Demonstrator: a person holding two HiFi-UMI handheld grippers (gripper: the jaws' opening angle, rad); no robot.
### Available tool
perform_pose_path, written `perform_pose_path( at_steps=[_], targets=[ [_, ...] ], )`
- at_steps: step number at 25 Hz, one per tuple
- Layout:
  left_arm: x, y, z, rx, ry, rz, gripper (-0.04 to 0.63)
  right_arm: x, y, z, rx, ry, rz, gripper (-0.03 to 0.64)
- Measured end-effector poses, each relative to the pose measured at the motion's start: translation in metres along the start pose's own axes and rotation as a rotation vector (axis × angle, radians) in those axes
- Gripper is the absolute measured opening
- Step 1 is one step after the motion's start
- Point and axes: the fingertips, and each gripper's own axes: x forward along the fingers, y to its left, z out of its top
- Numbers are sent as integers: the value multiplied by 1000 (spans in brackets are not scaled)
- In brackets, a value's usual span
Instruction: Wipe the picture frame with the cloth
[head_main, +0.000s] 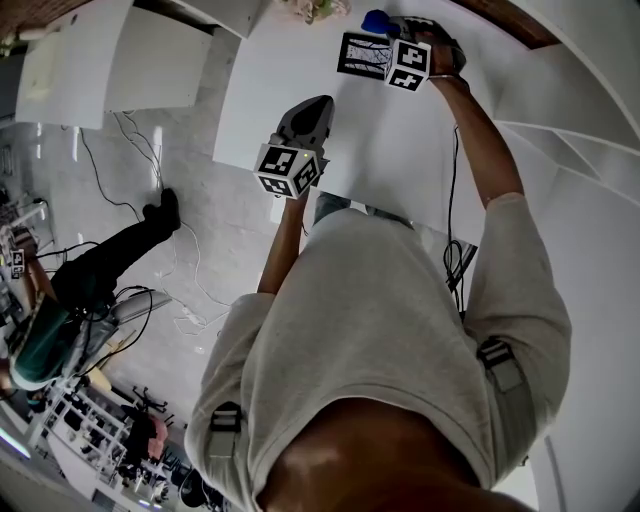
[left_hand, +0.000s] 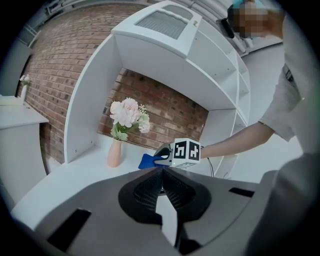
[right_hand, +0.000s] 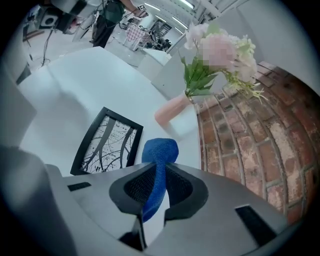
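A black picture frame (right_hand: 107, 142) with an abstract black-and-white print lies flat on the white table (right_hand: 75, 85). My right gripper (right_hand: 157, 172) is shut on a blue cloth (right_hand: 159, 155), whose free end sticks up past the jaws just right of the frame, above the tabletop. In the head view the frame (head_main: 360, 55) is partly hidden by the right gripper (head_main: 390, 25) and its marker cube, with the cloth (head_main: 377, 20) at the tip. My left gripper (head_main: 318, 105) hangs over the table nearer the front edge, jaws shut with nothing in them. It faces the right gripper (left_hand: 161, 159) and the cloth (left_hand: 147, 161).
A pink vase of pale flowers (right_hand: 172, 111) stands close behind the cloth, against the brick wall (right_hand: 250, 150). White curved shelving (left_hand: 160, 55) rises over the table. On the floor left of the table are cables (head_main: 130, 170) and another person (head_main: 100, 270).
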Motion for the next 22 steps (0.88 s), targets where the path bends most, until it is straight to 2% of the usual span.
perform_pose_path(
  at_steps=[4, 12, 22],
  targets=[
    [-1, 4, -2, -4, 3, 2, 17, -1, 12, 14, 20, -21, 30, 61],
    [0, 2, -2, -8, 13, -18, 17, -19, 70, 29, -107, -46, 81, 61],
    [6, -14, -8, -11, 16, -52, 17, -50, 122, 39, -138, -99, 126, 61]
  ],
)
